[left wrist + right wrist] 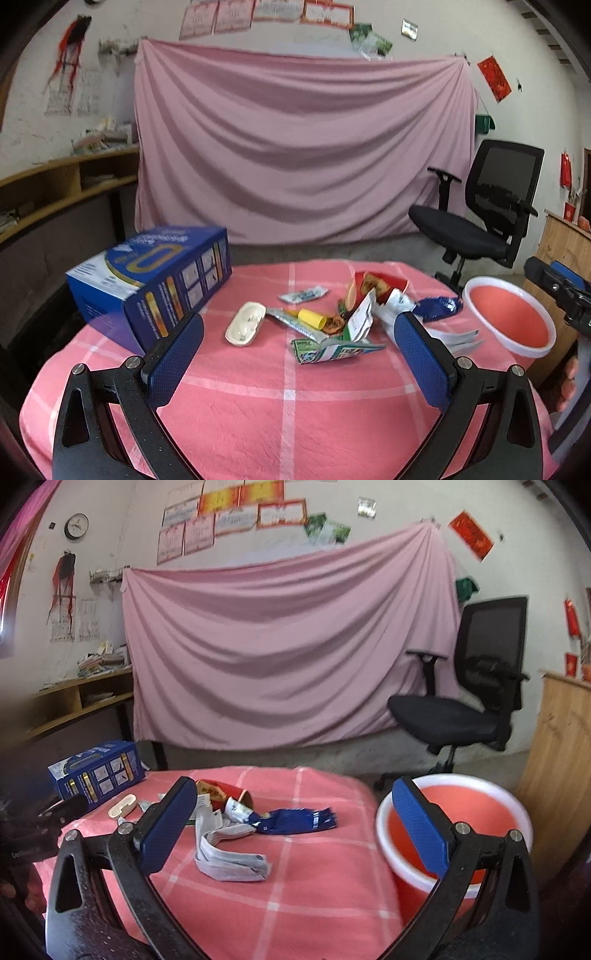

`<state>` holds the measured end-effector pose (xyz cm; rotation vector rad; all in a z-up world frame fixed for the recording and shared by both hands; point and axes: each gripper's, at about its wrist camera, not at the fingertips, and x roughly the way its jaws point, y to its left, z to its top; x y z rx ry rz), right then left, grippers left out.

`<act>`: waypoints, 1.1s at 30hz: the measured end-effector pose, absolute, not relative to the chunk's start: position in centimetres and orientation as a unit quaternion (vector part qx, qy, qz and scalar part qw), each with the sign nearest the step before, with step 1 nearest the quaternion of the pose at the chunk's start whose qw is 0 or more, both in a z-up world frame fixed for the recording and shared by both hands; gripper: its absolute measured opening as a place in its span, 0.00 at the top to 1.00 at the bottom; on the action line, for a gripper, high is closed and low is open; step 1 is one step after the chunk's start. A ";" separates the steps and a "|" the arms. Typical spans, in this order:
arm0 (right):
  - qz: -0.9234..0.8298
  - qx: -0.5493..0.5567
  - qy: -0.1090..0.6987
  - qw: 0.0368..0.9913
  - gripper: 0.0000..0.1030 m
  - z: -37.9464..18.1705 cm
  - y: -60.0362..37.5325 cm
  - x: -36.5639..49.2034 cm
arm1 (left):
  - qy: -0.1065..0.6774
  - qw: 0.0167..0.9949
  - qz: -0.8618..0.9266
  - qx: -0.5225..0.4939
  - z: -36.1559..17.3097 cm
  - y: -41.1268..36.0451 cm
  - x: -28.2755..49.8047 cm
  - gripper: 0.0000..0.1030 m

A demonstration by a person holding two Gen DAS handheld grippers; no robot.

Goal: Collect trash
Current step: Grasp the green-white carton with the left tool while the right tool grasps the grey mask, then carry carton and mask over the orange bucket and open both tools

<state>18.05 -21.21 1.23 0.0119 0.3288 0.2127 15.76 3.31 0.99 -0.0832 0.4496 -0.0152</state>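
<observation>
Pink-checked tabletop (258, 406) holds the trash pile (332, 325) at frame centre, the red bucket (509, 321) at right, while left claw (299, 354) and right claw (295, 830) hover spread and empty

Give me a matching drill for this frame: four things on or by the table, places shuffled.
Things:
1 blue box
2 bin
3 blue wrapper
4 white case

Places:
a off the table's right edge
b table's left edge
c between the box and the trash pile
d right end of the pile, nearest the bin

Pairs: 1-b, 2-a, 3-d, 4-c
</observation>
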 end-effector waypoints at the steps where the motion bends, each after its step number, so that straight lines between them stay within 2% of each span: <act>1: 0.111 0.005 0.172 0.979 0.00 1.0 -21.0 18.6 | 0.232 0.972 -0.010 -0.039 0.7 3.5 16.1 0.02; 3: 0.127 -0.001 0.198 0.972 0.00 0.2 -20.3 19.8 | 0.249 0.968 -0.015 -0.033 0.0 3.6 16.9 0.06; 6: 0.159 -0.012 0.232 0.960 0.00 -0.8 -19.3 21.1 | 0.272 0.961 -0.042 -0.019 -1.0 3.7 17.9 0.18; 11: 0.204 -0.035 0.291 0.934 0.17 -2.4 -17.7 22.7 | 0.323 0.941 -0.098 -0.013 -2.6 3.4 19.8 0.47; 15: 0.232 -0.042 0.325 0.916 0.26 -3.2 -17.0 23.6 | 0.360 0.922 -0.139 -0.036 -3.0 3.9 21.0 0.54; 20: 0.259 -0.057 0.371 0.890 0.30 -4.5 -16.0 24.7 | 0.387 0.905 -0.174 -0.039 -3.1 3.8 22.0 0.75; 22: 0.264 -0.062 0.382 0.883 0.36 -4.9 -15.7 24.9 | 0.389 0.902 -0.184 -0.033 -3.0 3.5 21.8 0.83; 24: 0.269 -0.064 0.390 0.878 0.49 -5.1 -15.5 25.0 | 0.388 0.902 -0.189 -0.022 -2.7 3.2 21.6 0.87; 27: 0.280 -0.064 0.393 0.874 0.62 -5.0 -15.5 24.7 | 0.379 0.905 -0.192 0.000 -2.8 2.5 21.6 0.94; 28: 0.285 -0.064 0.394 0.872 0.70 -4.9 -15.6 24.5 | 0.375 0.907 -0.191 0.009 -2.7 2.2 21.5 0.97; 33: 0.289 -0.061 0.376 0.878 0.79 -4.2 -16.1 23.1 | 0.353 0.916 -0.186 0.018 -2.2 1.3 21.0 1.00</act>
